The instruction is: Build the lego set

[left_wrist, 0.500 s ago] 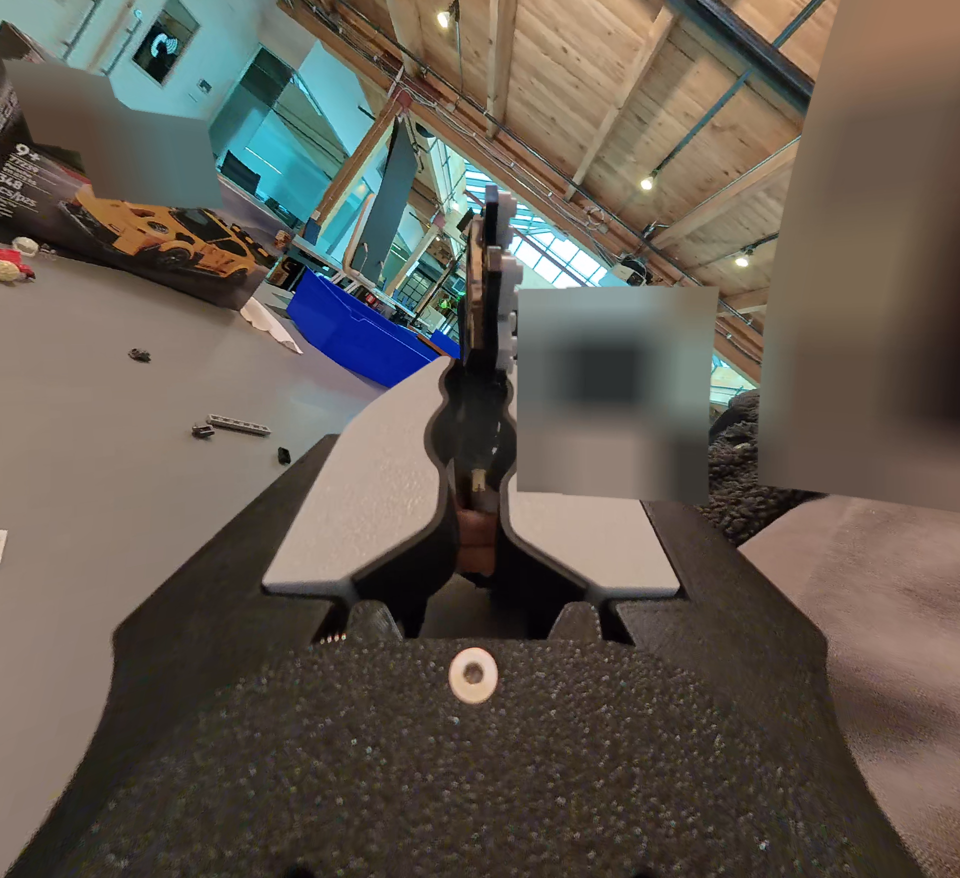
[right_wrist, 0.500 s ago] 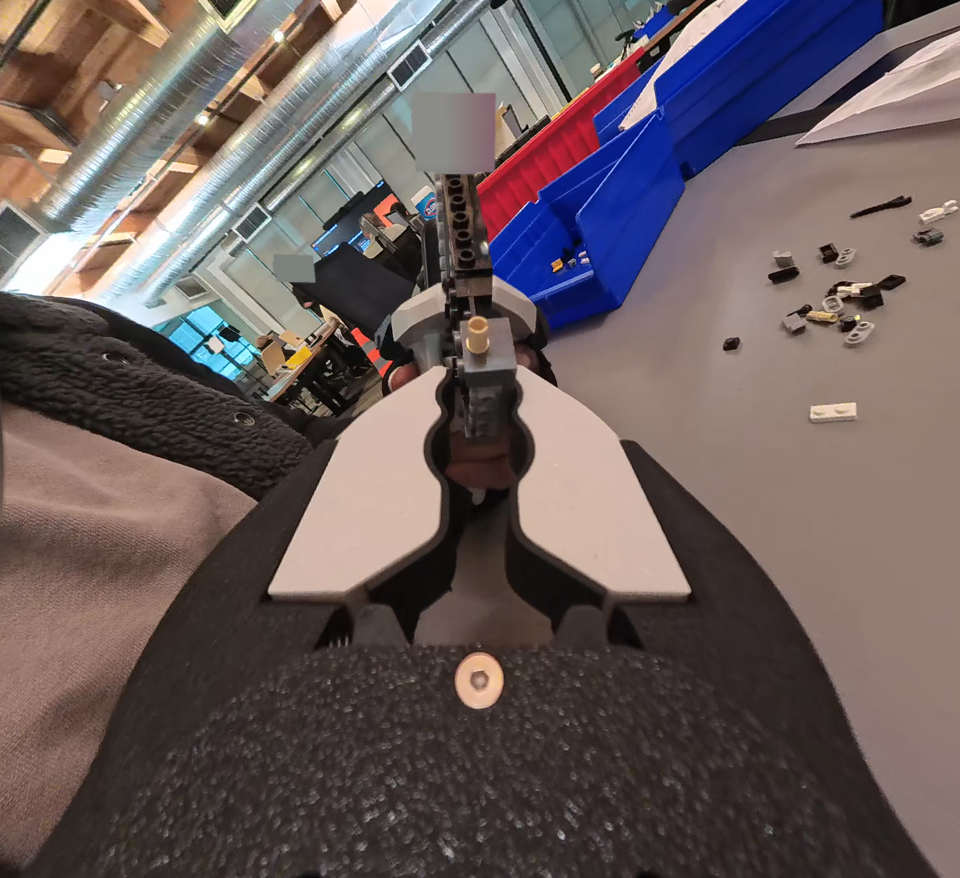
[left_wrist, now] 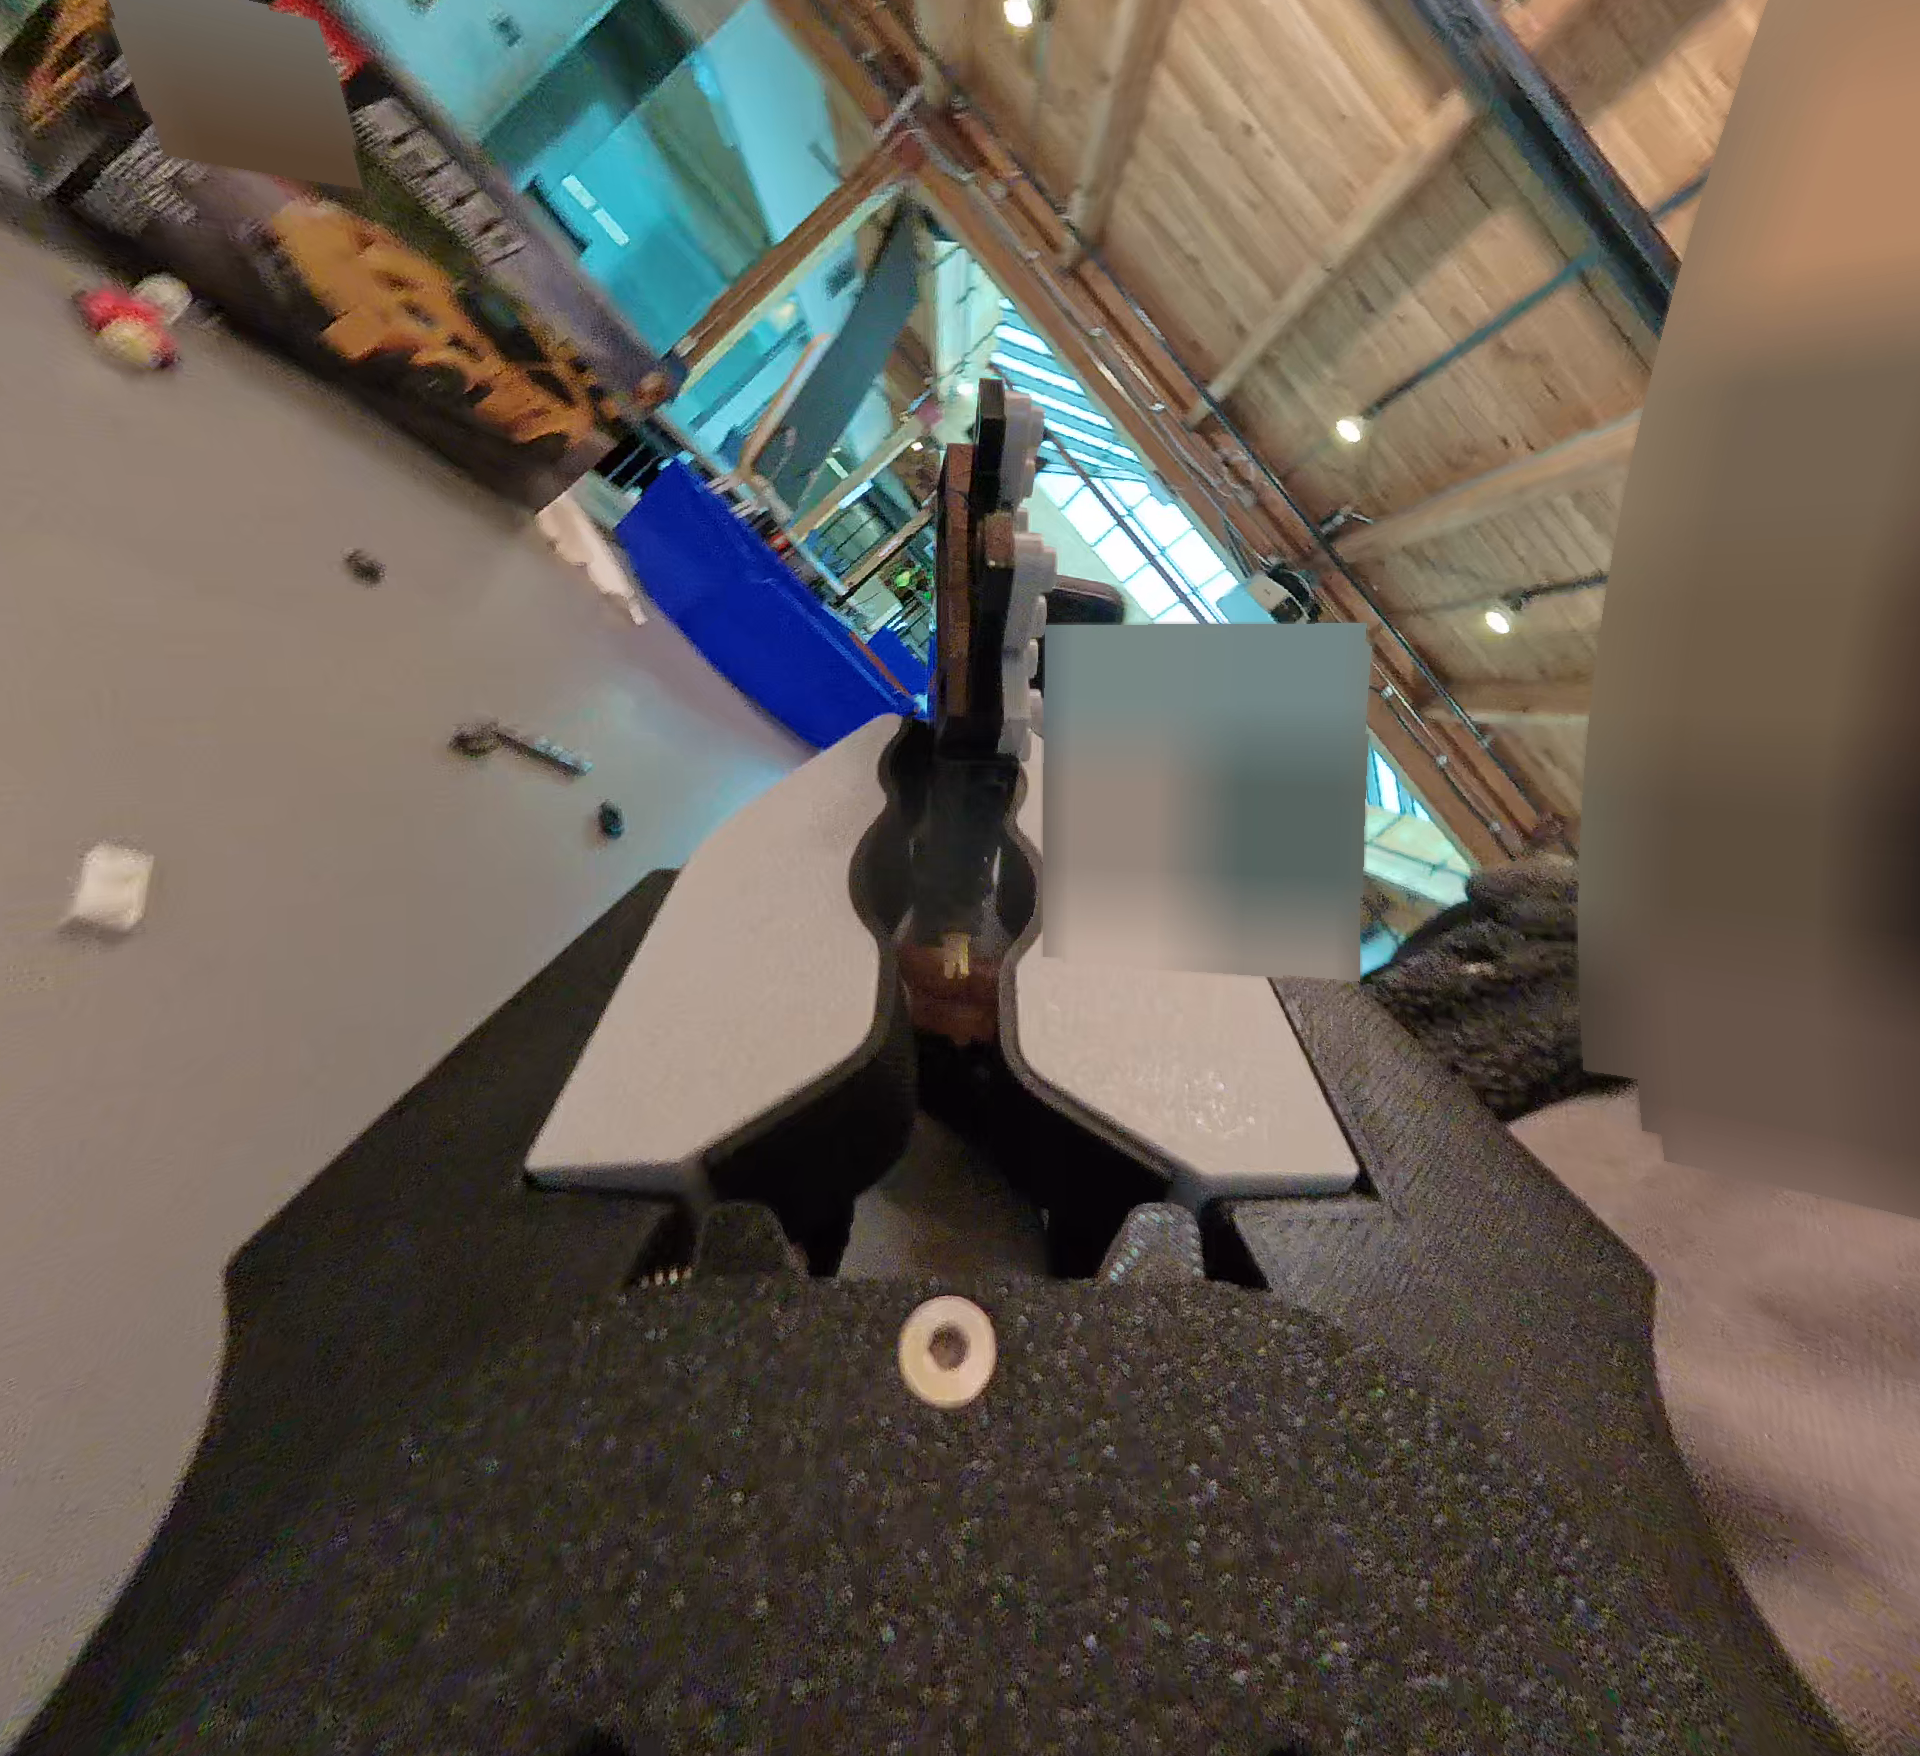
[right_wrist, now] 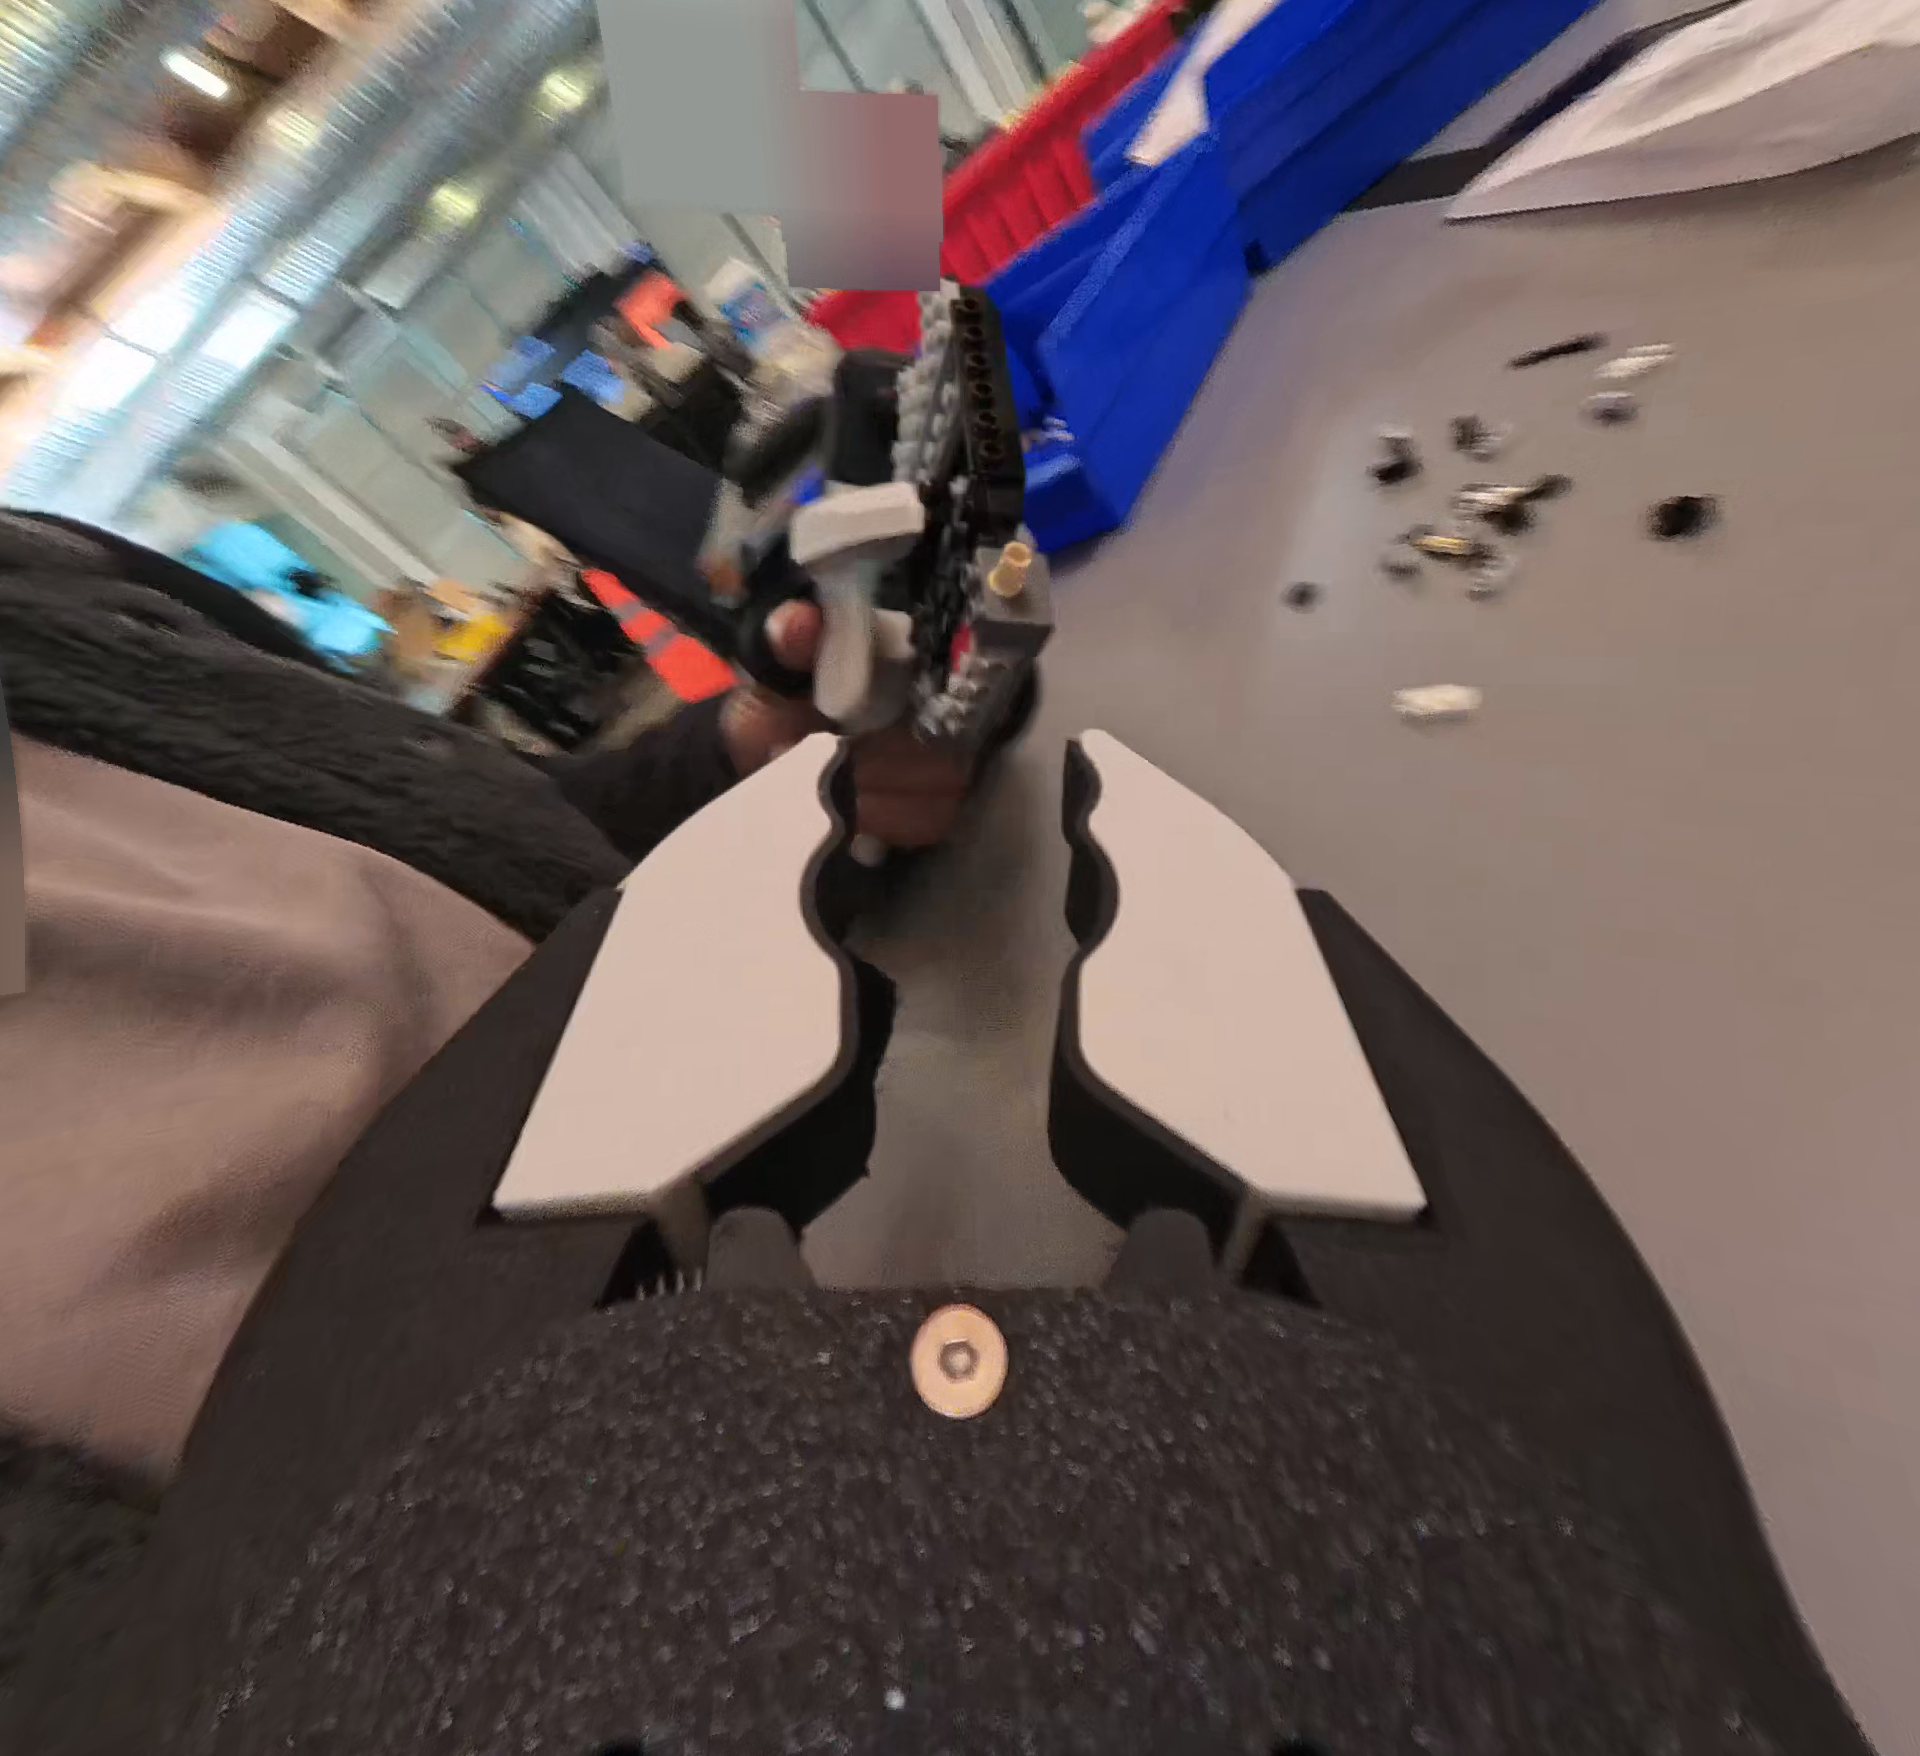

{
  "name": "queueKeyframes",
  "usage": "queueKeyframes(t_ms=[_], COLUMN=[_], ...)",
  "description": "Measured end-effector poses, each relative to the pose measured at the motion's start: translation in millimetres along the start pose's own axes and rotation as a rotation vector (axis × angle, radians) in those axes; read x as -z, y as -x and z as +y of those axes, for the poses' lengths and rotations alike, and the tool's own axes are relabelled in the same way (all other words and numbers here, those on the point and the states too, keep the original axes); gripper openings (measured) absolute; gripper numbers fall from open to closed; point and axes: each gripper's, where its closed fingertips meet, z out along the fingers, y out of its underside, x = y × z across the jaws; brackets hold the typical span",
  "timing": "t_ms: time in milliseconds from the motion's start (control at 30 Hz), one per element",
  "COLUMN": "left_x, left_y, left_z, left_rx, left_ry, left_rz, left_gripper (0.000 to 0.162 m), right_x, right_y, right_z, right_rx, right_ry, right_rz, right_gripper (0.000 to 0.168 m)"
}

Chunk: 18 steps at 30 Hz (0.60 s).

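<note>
In the left wrist view my left gripper [left_wrist: 956, 756] is shut on a partly built lego assembly [left_wrist: 982, 584] of black, brown and white plates that stands up edge-on between the jaws. In the right wrist view my right gripper [right_wrist: 956, 756] is open and empty, its fingers [right_wrist: 717, 958] spread wide. Just beyond its tips the same assembly [right_wrist: 966, 501], with a tan pin [right_wrist: 1010, 568] on a grey brick, hangs above the grey table [right_wrist: 1558, 875], held by the left gripper [right_wrist: 857, 605]. A hand [right_wrist: 904, 802] shows below it.
Several small loose lego parts [right_wrist: 1475, 501] and a white plate [right_wrist: 1439, 700] lie on the table to the right. Blue bins [right_wrist: 1247, 179], a red bin [right_wrist: 1029, 179] and paper [right_wrist: 1714, 85] stand behind. The set's box [left_wrist: 364, 283], a grey beam [left_wrist: 520, 748] and a white piece [left_wrist: 109, 885] are at left. My hands' fingertips stand some 6 cm from each other.
My right gripper has opened, let go of the assembly and drawn back a little. The left gripper still holds the assembly and has tilted.
</note>
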Motion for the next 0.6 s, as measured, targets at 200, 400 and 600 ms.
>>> queueKeyframes(t_ms=[200,400,600], left_x=[4,8,7], left_y=[42,60,63], left_z=[22,34,36], left_rx=[0.216,0.315,0.350], left_ry=[0.107,0.114,0.109], left_rz=[-0.171,-0.258,-0.263], left_gripper=[0.012,0.012,0.014], right_x=[82,110,99], right_y=[-79,-134,-157], right_z=[11,29,37], right_rx=[0.278,0.267,0.260], right_ry=[0.300,0.455,0.545], right_rz=[0.509,0.686,0.751], right_gripper=[0.022,0.024,0.029])
